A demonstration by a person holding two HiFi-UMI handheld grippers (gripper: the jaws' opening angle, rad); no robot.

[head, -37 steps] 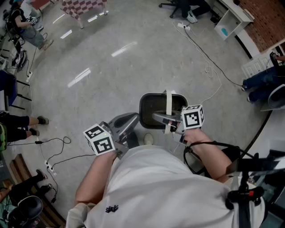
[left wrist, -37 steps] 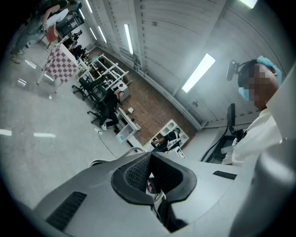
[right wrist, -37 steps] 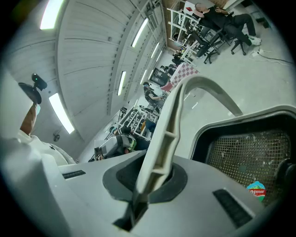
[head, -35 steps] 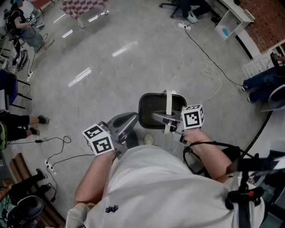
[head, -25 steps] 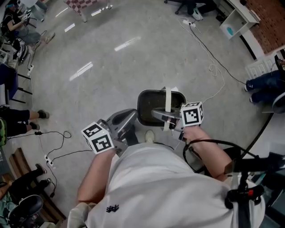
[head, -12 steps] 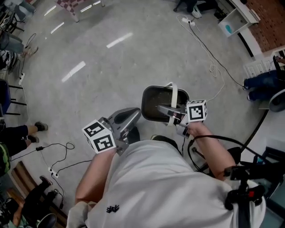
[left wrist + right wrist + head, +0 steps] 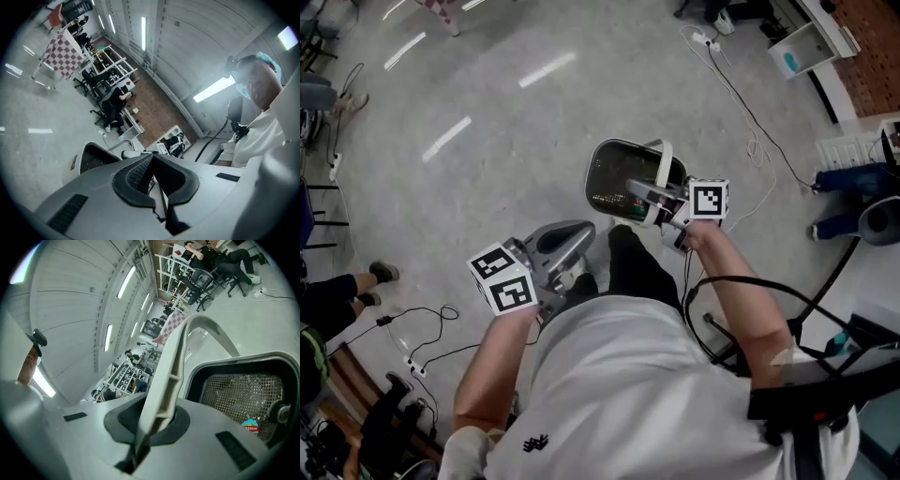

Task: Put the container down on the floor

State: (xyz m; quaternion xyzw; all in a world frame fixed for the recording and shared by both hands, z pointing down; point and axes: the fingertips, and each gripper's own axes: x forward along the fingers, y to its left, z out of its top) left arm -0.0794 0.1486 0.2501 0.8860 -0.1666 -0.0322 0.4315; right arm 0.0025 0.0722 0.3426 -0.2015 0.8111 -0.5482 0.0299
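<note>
The right tool (image 7: 649, 199), clamped on the handle (image 7: 661, 164) of the container (image 7: 614, 178), has swung it forward. Lowering to the floor (image 7: 487, 112) likely remains. The left tool (image 7: 572, 239) is closed on nothing.

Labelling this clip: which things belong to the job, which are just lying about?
Job: container, its white handle, right gripper shut on that handle, floor.
Lying about: white cable, black cable, left gripper, shut and empty.

Dark container (image 7: 614, 178), mesh inside, rounded-rectangular; pale handle (image 7: 663, 164) upright, pinched by right gripper (image 7: 645, 197).
</note>
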